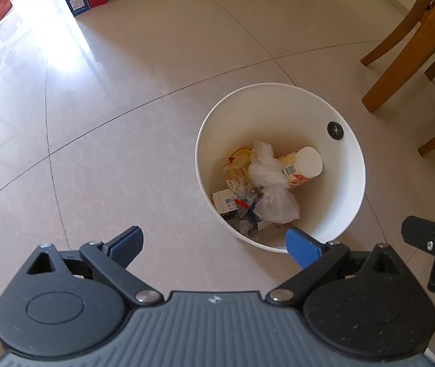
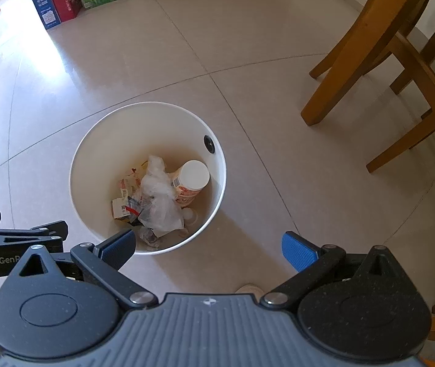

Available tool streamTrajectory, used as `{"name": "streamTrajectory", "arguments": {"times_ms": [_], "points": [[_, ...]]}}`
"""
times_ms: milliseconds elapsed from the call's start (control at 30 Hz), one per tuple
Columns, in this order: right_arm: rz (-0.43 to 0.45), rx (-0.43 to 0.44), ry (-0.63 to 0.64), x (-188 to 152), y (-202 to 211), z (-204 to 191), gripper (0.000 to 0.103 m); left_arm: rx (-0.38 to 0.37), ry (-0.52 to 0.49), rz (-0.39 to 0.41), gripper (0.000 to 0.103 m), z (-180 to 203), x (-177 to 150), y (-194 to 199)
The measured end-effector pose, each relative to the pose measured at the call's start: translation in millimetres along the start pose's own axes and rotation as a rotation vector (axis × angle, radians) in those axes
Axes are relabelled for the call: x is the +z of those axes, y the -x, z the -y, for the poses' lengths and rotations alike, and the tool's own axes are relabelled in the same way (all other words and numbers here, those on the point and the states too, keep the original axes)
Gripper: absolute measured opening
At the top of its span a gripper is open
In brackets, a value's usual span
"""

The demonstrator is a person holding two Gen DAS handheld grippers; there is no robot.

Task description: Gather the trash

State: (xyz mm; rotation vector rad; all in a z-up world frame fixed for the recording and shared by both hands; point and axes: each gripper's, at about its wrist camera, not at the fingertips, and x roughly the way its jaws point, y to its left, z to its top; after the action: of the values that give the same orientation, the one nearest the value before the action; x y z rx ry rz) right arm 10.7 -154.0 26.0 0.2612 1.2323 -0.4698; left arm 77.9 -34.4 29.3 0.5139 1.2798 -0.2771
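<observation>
Trash (image 1: 263, 183) sits heaped inside the white bin (image 1: 333, 183) on the tiled floor (image 1: 125, 122). My left gripper (image 1: 214, 244) and right gripper (image 2: 208, 246) hover above, spread wide, empty; I'd scan outward for strays.

Glossy tiled floor (image 1: 125, 122), wooden chair (image 2: 370, 61)

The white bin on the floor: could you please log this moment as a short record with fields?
bin: white round bin, upright on tiled floor
contents: crumpled clear plastic bag, cylindrical container with white lid, small carton, wrappers
left tool: open, empty
right tool: open, empty
nearby: wooden chair
</observation>
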Motion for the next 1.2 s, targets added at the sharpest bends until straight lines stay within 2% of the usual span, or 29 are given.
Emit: {"name": "streamTrajectory", "arguments": {"times_ms": [1200], "points": [[0.011, 0.003, 0.001, 1.9, 1.6, 1.6, 0.103, -0.021, 0.006, -0.026, 0.1, -3.9, -0.6, -5.0]]}}
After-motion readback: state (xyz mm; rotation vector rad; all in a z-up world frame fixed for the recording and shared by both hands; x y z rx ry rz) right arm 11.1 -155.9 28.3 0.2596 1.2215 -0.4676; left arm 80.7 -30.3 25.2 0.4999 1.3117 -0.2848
